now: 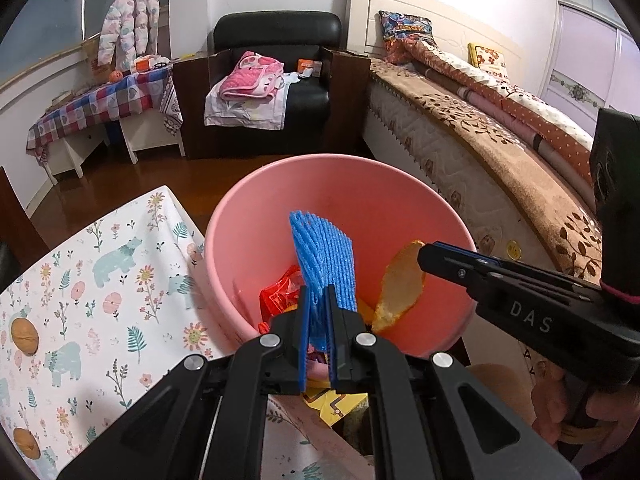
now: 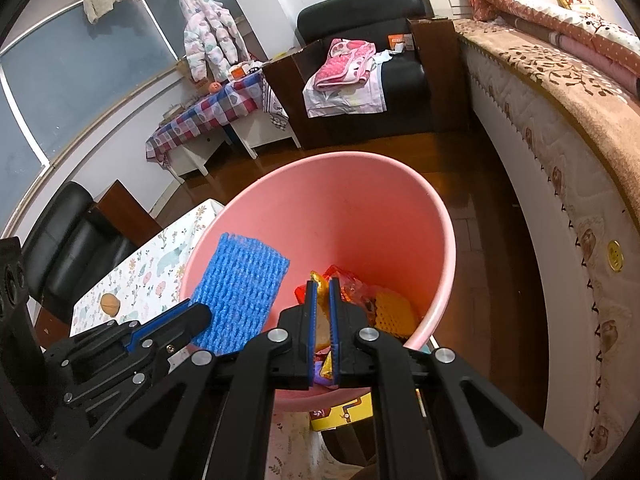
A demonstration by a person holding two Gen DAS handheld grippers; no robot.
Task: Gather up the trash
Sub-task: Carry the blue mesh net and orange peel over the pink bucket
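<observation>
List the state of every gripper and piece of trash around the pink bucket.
left gripper: shut on blue foam net, above the bucket.
blue foam net: held, hanging over the bucket's opening.
right gripper: shut on orange peel.
orange peel: held, over the bucket.
pink bucket: upright, partly filled.
red wrapper: lying inside the bucket.
walnuts: on the tablecloth, uncollected.

Both wrist views look down close into the pink bin (image 1: 420,216), side by side.
</observation>
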